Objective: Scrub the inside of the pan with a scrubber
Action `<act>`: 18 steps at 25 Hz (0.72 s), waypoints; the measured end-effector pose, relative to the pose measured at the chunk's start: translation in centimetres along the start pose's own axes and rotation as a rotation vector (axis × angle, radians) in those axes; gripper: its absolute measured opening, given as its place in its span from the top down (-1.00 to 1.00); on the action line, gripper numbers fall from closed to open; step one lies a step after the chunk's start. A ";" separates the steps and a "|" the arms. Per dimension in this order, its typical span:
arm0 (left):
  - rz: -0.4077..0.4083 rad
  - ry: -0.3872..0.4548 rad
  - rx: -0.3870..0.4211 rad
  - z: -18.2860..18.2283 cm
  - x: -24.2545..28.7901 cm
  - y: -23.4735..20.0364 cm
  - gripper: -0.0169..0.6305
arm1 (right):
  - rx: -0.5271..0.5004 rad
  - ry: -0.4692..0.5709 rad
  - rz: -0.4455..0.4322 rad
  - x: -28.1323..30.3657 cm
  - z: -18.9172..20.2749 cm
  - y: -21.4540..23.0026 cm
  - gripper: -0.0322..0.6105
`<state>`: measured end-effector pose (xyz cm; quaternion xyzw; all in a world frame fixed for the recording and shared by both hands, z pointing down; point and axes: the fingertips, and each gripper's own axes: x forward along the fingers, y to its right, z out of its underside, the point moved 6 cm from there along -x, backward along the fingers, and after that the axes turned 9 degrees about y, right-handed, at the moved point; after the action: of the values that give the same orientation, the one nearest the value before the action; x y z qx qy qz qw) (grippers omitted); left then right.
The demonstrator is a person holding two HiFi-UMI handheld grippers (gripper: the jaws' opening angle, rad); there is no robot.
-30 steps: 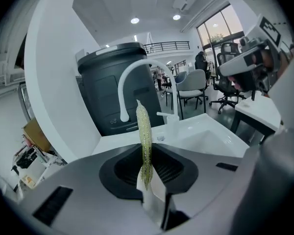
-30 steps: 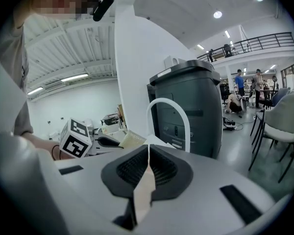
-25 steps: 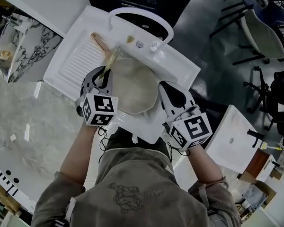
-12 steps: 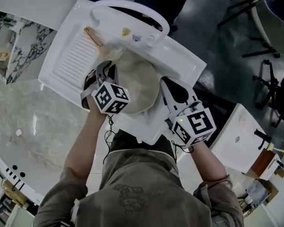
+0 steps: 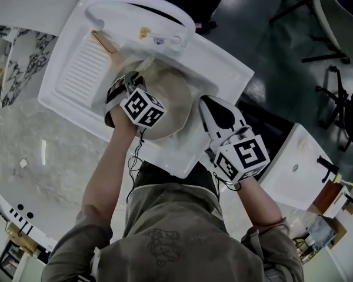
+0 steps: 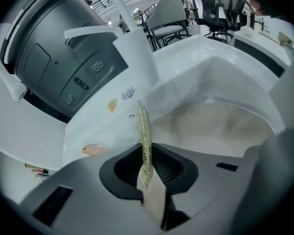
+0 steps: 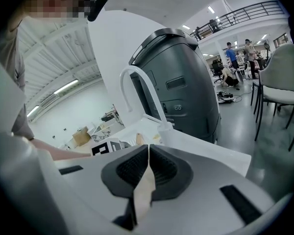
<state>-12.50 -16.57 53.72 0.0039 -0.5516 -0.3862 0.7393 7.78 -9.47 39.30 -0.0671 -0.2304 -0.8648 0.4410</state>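
A round pan [image 5: 172, 96] with a pale beige inside sits in the basin of the white sink [image 5: 223, 69]; its copper-coloured handle [image 5: 103, 42] reaches out over the drainboard. My left gripper [image 5: 125, 82] hangs over the pan's left part, shut on a thin glittery yellow-green scrubber [image 5: 139, 67]. In the left gripper view the scrubber [image 6: 144, 133] stands edge-on from the closed jaws of the left gripper [image 6: 146, 173], above the pan's inside [image 6: 220, 126]. My right gripper [image 5: 210, 106] is shut and empty at the sink's right rim, beside the pan.
A white arched faucet [image 5: 141, 7] stands at the back of the sink, with a dark grey machine [image 7: 186, 82] behind it. The ribbed drainboard [image 5: 76, 69] lies left of the basin. A second white sink [image 5: 294, 169] and office chairs [image 5: 341, 16] are at the right.
My left gripper has carried the scrubber from the pan's left rim to over its inside. The right gripper has stayed at the sink's right rim.
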 end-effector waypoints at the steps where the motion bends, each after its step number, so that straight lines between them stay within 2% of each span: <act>1: 0.005 -0.013 -0.005 0.0 0.5 0.2 0.73 | -0.004 0.002 -0.001 0.0 0.1 0.1 0.80; 5: 0.025 -0.050 -0.034 0.4 2.5 1.0 0.73 | -0.043 0.022 -0.014 0.2 0.0 -0.1 0.80; 10: 0.037 -0.104 -0.006 0.4 4.0 1.9 0.73 | -0.045 0.024 -0.031 0.7 0.4 -0.5 0.80; 18: 0.199 -0.105 -0.050 -0.3 5.6 5.7 0.73 | -0.022 0.025 -0.025 0.7 1.0 -0.1 0.80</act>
<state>-8.54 -15.93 60.59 -0.0894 -0.5773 -0.3243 0.7440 7.12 -9.46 40.42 -0.0583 -0.2161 -0.8737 0.4320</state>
